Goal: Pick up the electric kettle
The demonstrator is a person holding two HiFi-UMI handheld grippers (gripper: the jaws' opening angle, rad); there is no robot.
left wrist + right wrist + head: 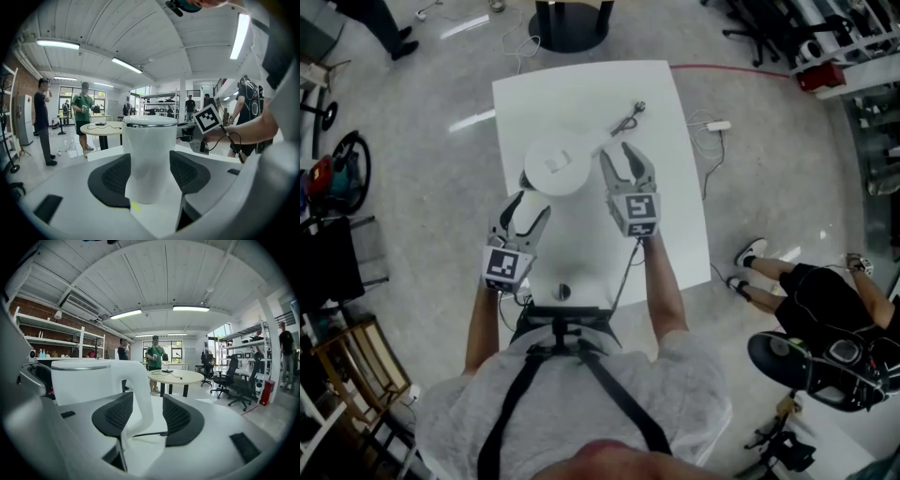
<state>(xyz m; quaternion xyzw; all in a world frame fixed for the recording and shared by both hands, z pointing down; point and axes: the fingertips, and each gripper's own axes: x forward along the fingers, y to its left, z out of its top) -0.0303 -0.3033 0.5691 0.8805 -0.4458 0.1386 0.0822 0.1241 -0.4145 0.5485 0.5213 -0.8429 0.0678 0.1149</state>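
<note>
Head view: I have the left claw (529, 206) spread around the electric kettle (561, 166), the right claw (619, 157) spread around its handle (140, 390).

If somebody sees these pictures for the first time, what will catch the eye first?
The white electric kettle on the white table stands out first. The left gripper has its open fingers on either side of the kettle's body, and the right gripper has its open fingers on either side of the handle.

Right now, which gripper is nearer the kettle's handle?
Right. The right gripper has the handle between its open jaws; the left gripper straddles the kettle body, away from the handle.
</note>
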